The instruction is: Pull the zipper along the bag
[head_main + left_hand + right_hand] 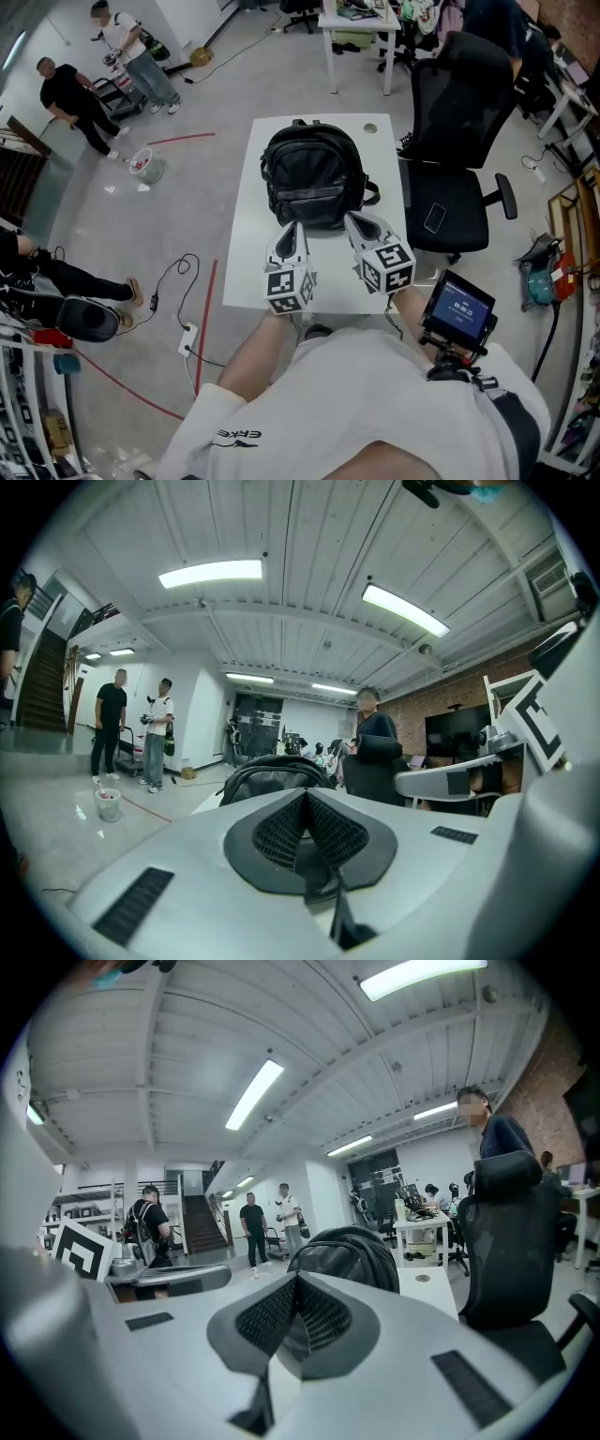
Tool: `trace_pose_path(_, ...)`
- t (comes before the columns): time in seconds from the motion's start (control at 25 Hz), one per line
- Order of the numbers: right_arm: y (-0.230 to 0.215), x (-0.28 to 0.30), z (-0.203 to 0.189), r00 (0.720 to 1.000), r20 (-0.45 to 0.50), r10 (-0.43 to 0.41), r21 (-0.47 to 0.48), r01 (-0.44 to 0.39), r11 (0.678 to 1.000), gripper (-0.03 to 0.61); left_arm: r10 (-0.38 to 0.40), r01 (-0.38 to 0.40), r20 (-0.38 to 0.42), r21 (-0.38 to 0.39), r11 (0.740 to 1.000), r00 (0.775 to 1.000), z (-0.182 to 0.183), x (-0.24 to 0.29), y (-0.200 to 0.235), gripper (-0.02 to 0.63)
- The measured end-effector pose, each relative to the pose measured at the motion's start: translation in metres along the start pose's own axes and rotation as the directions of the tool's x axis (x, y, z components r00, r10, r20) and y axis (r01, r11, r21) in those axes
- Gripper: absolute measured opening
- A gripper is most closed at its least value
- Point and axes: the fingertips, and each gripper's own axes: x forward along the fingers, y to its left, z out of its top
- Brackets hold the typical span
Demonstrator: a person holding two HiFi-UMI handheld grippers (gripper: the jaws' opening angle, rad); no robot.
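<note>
Bag (314, 178): a black backpack, upright on the white surface (246, 267), toward its far end and about midway across.
Left tongs (296, 228): pads pressed together with nothing between them; the tip lies at the bag's near lower edge, left of centre.
Right tongs (353, 218): likewise pinched closed and empty; the tip lies at the bag's near lower edge, right of centre.
Contact: no view settles whether either tip touches the bag.
Head view alone: the whole surface from above, a small lit screen (457, 309) by the person's right arm, and a phone (434, 217) on the seat of the black office chair (459, 112), which stands just right of the surface.
Left gripper view alone: the meeting line of the left tongs (305, 803), with the bag (272, 771) rising just past it. Strip lights (211, 572) run along a ribbed white ceiling, and a brick wall (441, 714) stands at far right.
Right gripper view alone: the closed right tongs (296, 1288), with the bag (347, 1251) behind and a little right of the tip. The office chair (506, 1232) is seen side-on, and a staircase (202, 1222) stands in the distance.
Surface: bare but for the bag, with a round hole (370, 128) near its far right corner.
Room: a grey floor with red tape lines (183, 139), a loose cable (173, 277) and a bucket (145, 166). Two people (70, 98) stand at far left, and a white desk (361, 37) stands beyond the bag.
</note>
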Motion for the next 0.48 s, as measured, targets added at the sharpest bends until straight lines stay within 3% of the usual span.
trace_pose_path(0.48,0.0027,0.0085,0.0052,1.0,0.002,0.008,-0.01,-0.008,1.0,0.003,-0.001,0.001,0.002,0.009,1.0,1.0,0.0063,0.003,0.0083,0.003)
